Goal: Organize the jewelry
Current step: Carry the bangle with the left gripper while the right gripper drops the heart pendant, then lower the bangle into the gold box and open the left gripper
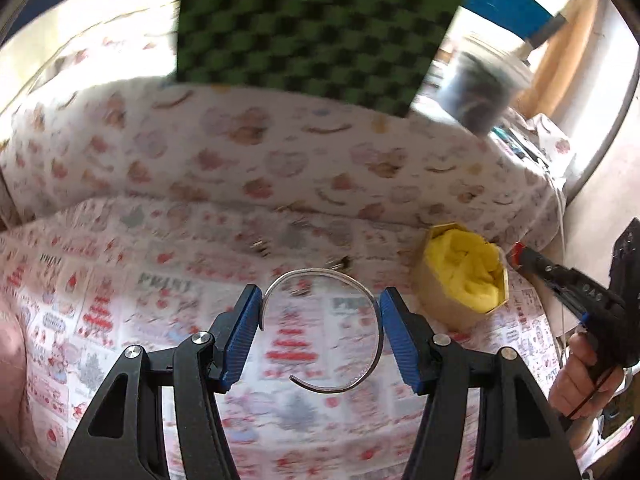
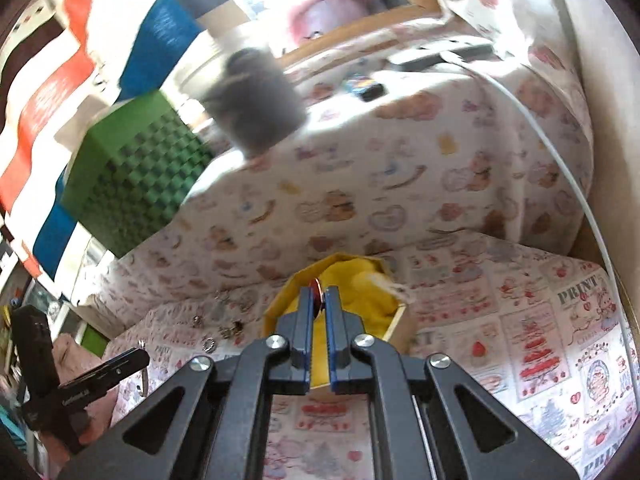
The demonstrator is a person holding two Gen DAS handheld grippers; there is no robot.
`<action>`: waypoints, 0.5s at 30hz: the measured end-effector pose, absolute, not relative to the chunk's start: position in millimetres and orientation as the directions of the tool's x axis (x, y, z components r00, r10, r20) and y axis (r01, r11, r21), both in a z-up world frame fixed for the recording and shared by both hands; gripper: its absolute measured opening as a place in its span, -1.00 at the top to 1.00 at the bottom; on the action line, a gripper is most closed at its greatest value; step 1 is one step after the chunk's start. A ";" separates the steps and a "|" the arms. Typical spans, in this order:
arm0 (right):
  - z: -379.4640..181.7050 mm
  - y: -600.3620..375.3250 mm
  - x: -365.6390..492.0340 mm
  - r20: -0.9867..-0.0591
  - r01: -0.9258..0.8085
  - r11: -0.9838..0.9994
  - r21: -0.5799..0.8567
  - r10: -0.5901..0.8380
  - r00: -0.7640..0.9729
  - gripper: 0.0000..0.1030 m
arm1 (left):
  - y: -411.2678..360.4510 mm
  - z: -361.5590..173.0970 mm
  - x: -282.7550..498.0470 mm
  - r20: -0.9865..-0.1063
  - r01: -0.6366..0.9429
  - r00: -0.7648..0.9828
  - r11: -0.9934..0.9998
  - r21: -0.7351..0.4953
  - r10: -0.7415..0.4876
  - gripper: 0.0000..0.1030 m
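Note:
My left gripper (image 1: 320, 308) is shut on a thin silver open bangle (image 1: 360, 284), whose sides touch both blue pads above the printed cloth. An octagonal tan box (image 1: 424, 280) lined with yellow cloth lies to its right. My right gripper (image 2: 319, 292) is shut on a small red piece (image 2: 317, 286), held just in front of that box (image 2: 276, 308). In the left wrist view the right gripper (image 1: 520, 254) shows its red-tipped end beside the box, with a hand on its handle. Several small loose jewelry pieces (image 2: 208, 344) lie on the cloth left of the box.
A raised ledge under heart-print cloth (image 2: 400, 184) runs behind the work area. On it stand a green checkered box (image 1: 312, 32) and a blurred dark grey cylinder (image 2: 256, 100). A white cable (image 2: 560, 160) runs down the right side, and flat dark devices (image 2: 440, 54) lie at the back.

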State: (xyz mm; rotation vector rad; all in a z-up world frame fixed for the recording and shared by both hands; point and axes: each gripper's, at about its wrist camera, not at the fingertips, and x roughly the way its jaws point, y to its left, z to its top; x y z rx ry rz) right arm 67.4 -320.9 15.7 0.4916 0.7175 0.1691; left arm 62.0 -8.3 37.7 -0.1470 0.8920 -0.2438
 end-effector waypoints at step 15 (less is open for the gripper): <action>1.4 -368.4 66.3 -0.542 0.089 0.793 0.603 0.326 0.775 0.64 | -146.6 26.4 114.1 -0.799 0.285 0.497 0.933 -0.219 -0.339 -0.16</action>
